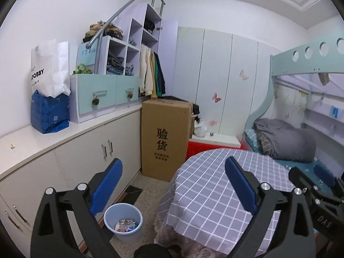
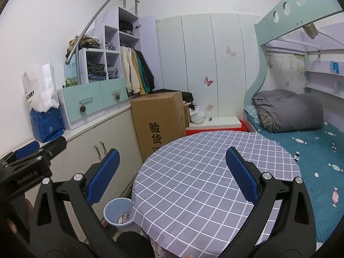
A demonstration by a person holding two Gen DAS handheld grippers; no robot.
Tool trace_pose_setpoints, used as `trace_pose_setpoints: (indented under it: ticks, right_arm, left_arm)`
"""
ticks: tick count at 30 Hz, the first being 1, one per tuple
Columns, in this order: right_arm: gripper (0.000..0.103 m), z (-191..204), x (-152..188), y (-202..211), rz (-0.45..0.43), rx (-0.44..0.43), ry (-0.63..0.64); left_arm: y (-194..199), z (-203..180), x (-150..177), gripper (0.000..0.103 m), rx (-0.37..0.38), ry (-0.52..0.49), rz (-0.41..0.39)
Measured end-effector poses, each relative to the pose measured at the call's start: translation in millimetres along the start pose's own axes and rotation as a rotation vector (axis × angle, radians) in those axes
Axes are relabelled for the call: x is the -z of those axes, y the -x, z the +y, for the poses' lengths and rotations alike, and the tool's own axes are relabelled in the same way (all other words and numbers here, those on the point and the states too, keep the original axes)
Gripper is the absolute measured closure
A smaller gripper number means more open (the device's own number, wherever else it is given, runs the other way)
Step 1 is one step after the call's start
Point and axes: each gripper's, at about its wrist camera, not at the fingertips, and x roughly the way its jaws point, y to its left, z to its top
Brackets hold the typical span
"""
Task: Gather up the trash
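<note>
A: Item 1, room: bedroom, round table [image 2: 193, 172] under a checked cloth, bare of litter.

B: Item 2, trash?

A: Wrappers lie inside the blue bin [image 1: 123, 221] on the floor, between the table and the cabinet [image 1: 75, 161].

B: Item 3, tools?

A: Left hand-held gripper [image 1: 172, 185]: jaws spread wide, empty. Right hand-held gripper [image 2: 172, 174]: likewise released, empty.

B: Advice?

A: Likely scan the floor and the white counter [image 1: 32, 142] for strays, approaching each low with jaws wide.
</note>
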Motion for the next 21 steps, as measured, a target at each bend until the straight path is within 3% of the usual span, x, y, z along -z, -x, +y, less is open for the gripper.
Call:
trace_pose_setpoints:
  ticks: [5, 21]
  right_arm:
    - [0.006, -14, 2, 14, -0.011, 0.022, -0.019]
    - [0.006, -25, 0, 31, -0.045, 0.020, -0.016]
  left_arm:
    - [10, -10, 1, 0.009, 0.021, 0.010, -0.006]
    - [25, -37, 6, 0.009, 0.036, -0.090, -0.041]
